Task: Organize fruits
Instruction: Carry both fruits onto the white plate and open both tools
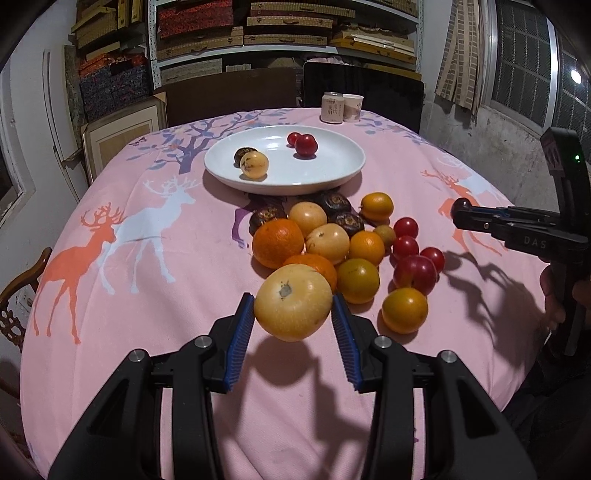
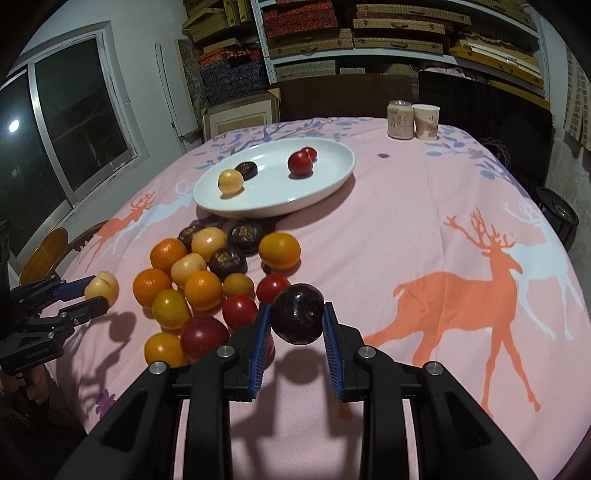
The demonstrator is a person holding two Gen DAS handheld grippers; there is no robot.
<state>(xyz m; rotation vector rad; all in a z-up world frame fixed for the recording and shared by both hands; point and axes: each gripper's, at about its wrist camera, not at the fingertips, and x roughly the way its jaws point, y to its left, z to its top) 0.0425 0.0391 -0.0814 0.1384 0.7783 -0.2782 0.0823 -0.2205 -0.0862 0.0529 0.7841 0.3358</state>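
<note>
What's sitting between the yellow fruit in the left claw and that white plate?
The loose fruit pile: oranges, yellow and dark fruits lie between the held yellow fruit and the white plate, clearest in the left wrist view.

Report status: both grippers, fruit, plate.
Left gripper shut on yellow fruit, right gripper on dark plum. Plate holds four fruits. Path clear.

A can (image 2: 400, 120) and a paper cup (image 2: 426, 122) stand touching at the far edge of the pink deer-print tablecloth (image 2: 424, 221). Behind, shelves (image 2: 369, 33) hold stacked boxes.
</note>
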